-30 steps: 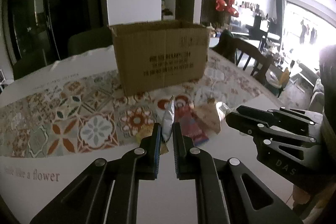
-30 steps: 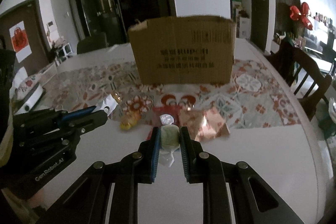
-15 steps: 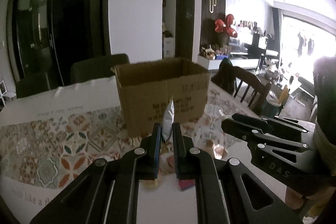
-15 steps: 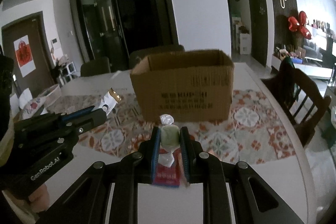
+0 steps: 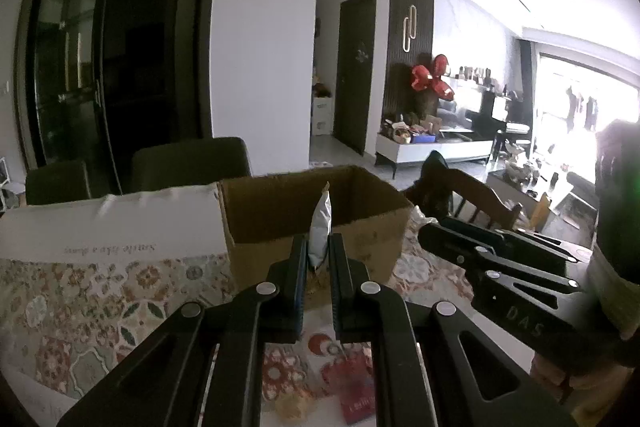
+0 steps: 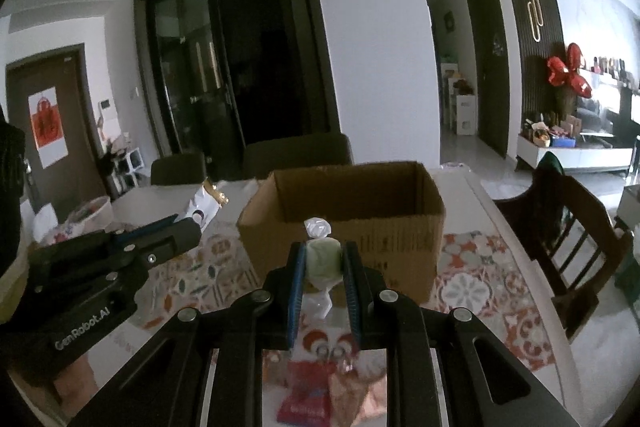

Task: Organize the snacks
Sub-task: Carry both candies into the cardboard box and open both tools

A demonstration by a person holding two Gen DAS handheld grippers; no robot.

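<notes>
Left gripper [image 5: 318, 255] clamped on white sachet [image 5: 321, 227], sachet upright, in front of open cardboard box [image 5: 360, 203]. Right gripper [image 6: 323, 263] pinching green wrapped candy [image 6: 322, 259], facing box's near wall. Red packet [image 6: 304, 403] on table, nearer than box.

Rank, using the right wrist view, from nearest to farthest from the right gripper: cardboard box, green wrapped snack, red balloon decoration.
1. Green wrapped snack: clamped in the right gripper.
2. Cardboard box: just ahead, on the table.
3. Red balloon decoration: far right, by the wall.
</notes>
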